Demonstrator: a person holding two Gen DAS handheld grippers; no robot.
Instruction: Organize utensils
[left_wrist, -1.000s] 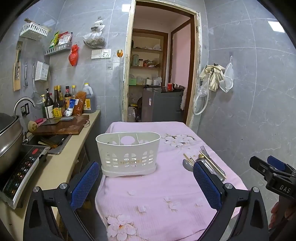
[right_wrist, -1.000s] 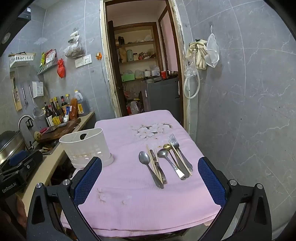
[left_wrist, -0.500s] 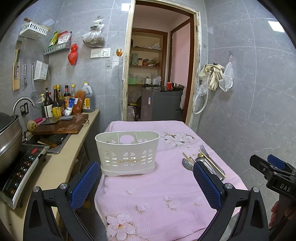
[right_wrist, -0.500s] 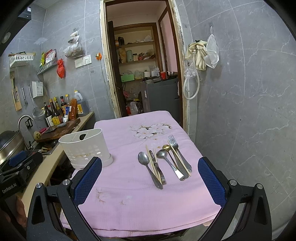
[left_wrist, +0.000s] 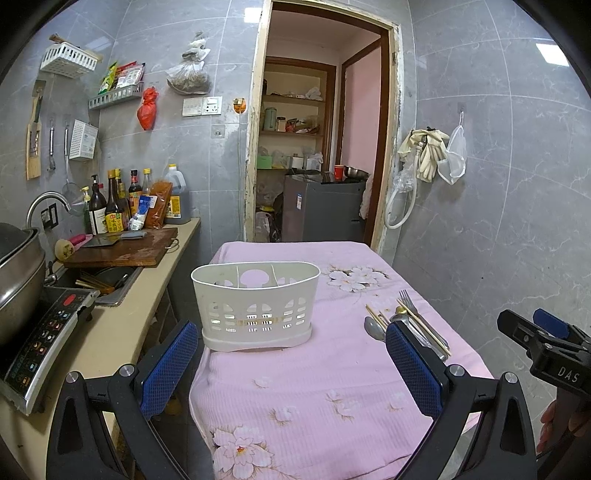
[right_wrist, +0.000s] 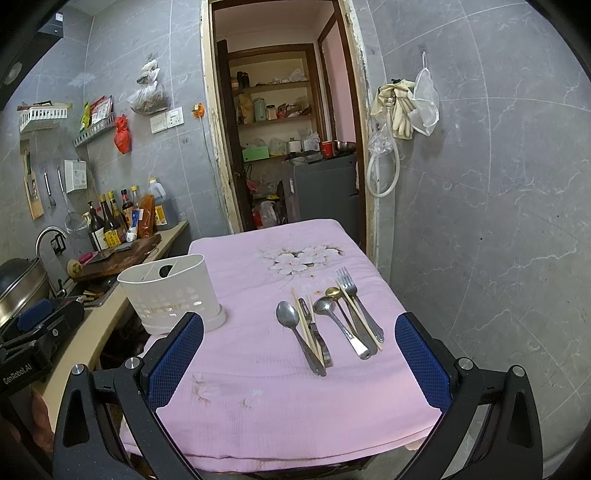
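A white slotted utensil caddy (left_wrist: 255, 305) stands on the pink flowered tablecloth (left_wrist: 317, 384), left of centre; it also shows in the right wrist view (right_wrist: 173, 295). Several utensils lie side by side to its right: spoons (right_wrist: 295, 328), a fork (right_wrist: 356, 299), a knife and wooden chopsticks (right_wrist: 306, 325). They show partly behind a finger in the left wrist view (left_wrist: 410, 319). My left gripper (left_wrist: 291, 369) is open and empty, in front of the caddy. My right gripper (right_wrist: 299, 363) is open and empty, just in front of the utensils.
A kitchen counter (left_wrist: 122, 325) runs along the left with an induction cooker (left_wrist: 40, 339), a sink, a cutting board (left_wrist: 122, 251) and sauce bottles. A grey tiled wall (right_wrist: 480, 221) is close on the right. An open doorway lies behind the table.
Both views have shifted only slightly; the grippers stay open and nothing on the table has moved.
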